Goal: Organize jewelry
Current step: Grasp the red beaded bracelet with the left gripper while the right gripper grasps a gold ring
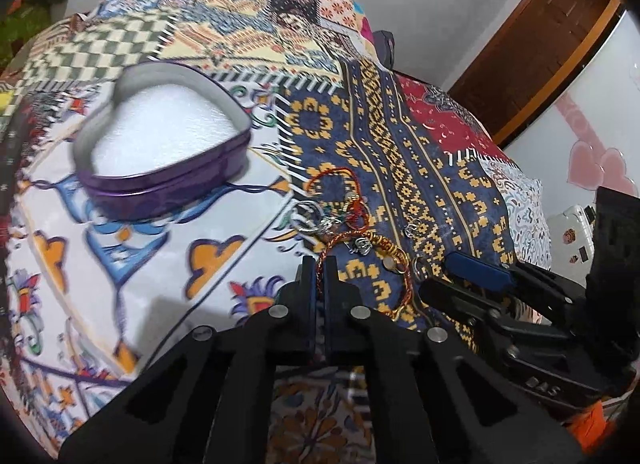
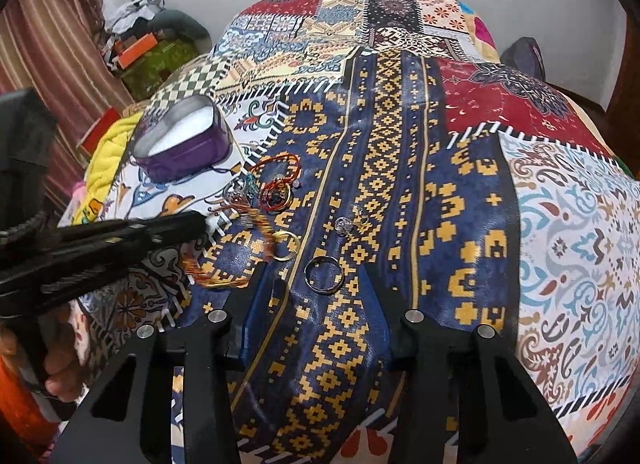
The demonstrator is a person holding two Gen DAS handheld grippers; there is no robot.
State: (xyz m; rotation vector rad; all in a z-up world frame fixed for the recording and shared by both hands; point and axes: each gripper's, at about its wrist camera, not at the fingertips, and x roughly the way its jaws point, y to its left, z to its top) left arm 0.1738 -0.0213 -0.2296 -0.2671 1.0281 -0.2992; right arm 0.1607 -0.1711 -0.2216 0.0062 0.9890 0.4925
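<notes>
My left gripper (image 1: 319,264) is shut on a red and gold thread bracelet (image 1: 402,284) that trails to its right over the bedspread. It shows from the side in the right wrist view (image 2: 200,220), with the bracelet (image 2: 212,276) hanging below it. A purple heart-shaped tin (image 1: 160,144) with white lining stands open to the left; it also shows in the right wrist view (image 2: 184,144). My right gripper (image 2: 316,268) is open, its fingers on either side of a silver ring (image 2: 324,275). Red thread bracelets (image 2: 280,180), a gold ring (image 2: 286,246) and small silver pieces (image 2: 348,224) lie ahead.
Everything lies on a patchwork bedspread (image 2: 400,124) on a bed. Clutter and a striped curtain (image 2: 48,48) stand off the bed's left side. A wooden door frame (image 1: 552,48) and a wall with pink hearts are at the right in the left wrist view.
</notes>
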